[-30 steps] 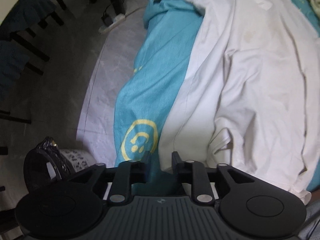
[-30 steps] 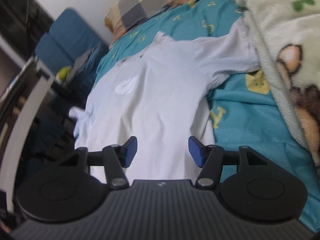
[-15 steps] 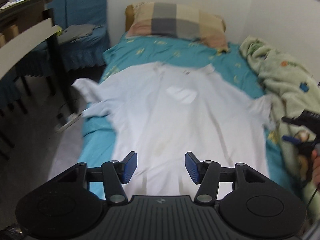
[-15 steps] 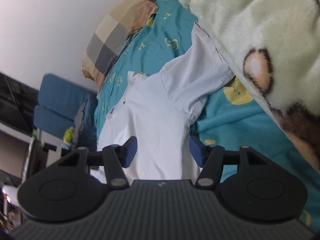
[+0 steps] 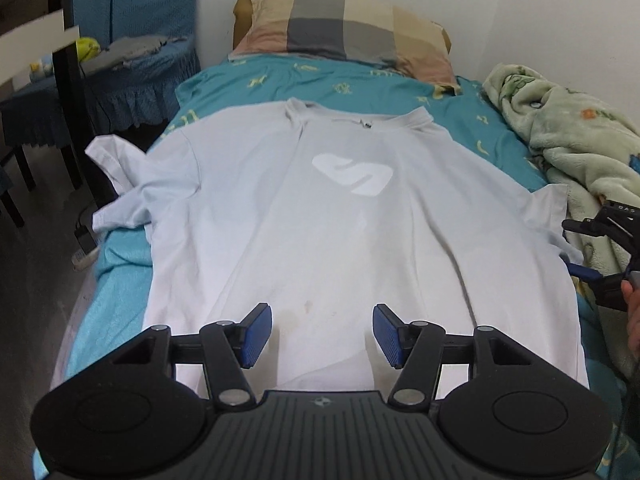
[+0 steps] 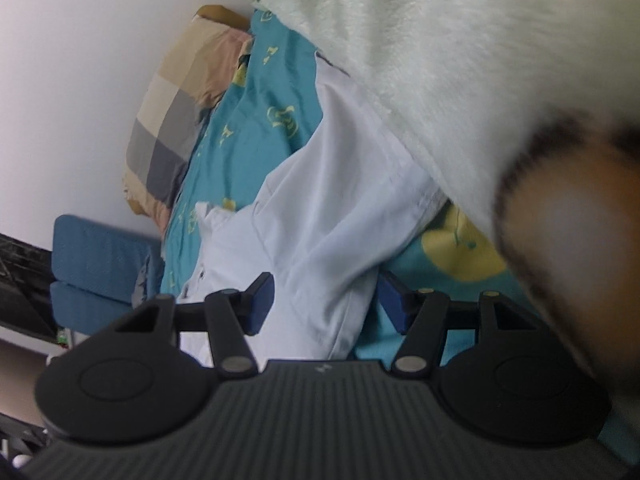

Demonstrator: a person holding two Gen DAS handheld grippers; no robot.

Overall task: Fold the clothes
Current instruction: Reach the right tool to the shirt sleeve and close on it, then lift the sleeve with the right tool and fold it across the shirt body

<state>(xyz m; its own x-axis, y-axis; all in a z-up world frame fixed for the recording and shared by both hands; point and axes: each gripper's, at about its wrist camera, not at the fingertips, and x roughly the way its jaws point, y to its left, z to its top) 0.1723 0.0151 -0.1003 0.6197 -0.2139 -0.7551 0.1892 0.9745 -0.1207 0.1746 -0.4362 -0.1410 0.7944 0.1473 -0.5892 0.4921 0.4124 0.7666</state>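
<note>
A pale white T-shirt [image 5: 320, 216] with a white logo on the chest lies spread flat on the teal bed sheet [image 5: 344, 80], collar toward the pillow. My left gripper [image 5: 322, 334] hovers open over the shirt's lower hem, nothing between its blue pads. My right gripper [image 6: 324, 300] is open and rolled sideways, low by the shirt's right sleeve [image 6: 352, 200], which runs between its fingers untouched. From the left wrist view the right gripper [image 5: 600, 248] shows at the bed's right edge beside that sleeve.
A checked pillow [image 5: 344, 28] lies at the head of the bed. A fluffy green blanket [image 5: 568, 148] is heaped along the right side, close above the right gripper [image 6: 460, 60]. Blue-covered chairs [image 5: 136, 64] and a dark table leg [image 5: 68, 92] stand left of the bed.
The left gripper swung up from the bed's left side, opened, and now faces the whole shirt from its hem. The right gripper rolled and dropped toward the right sleeve under the blanket.
</note>
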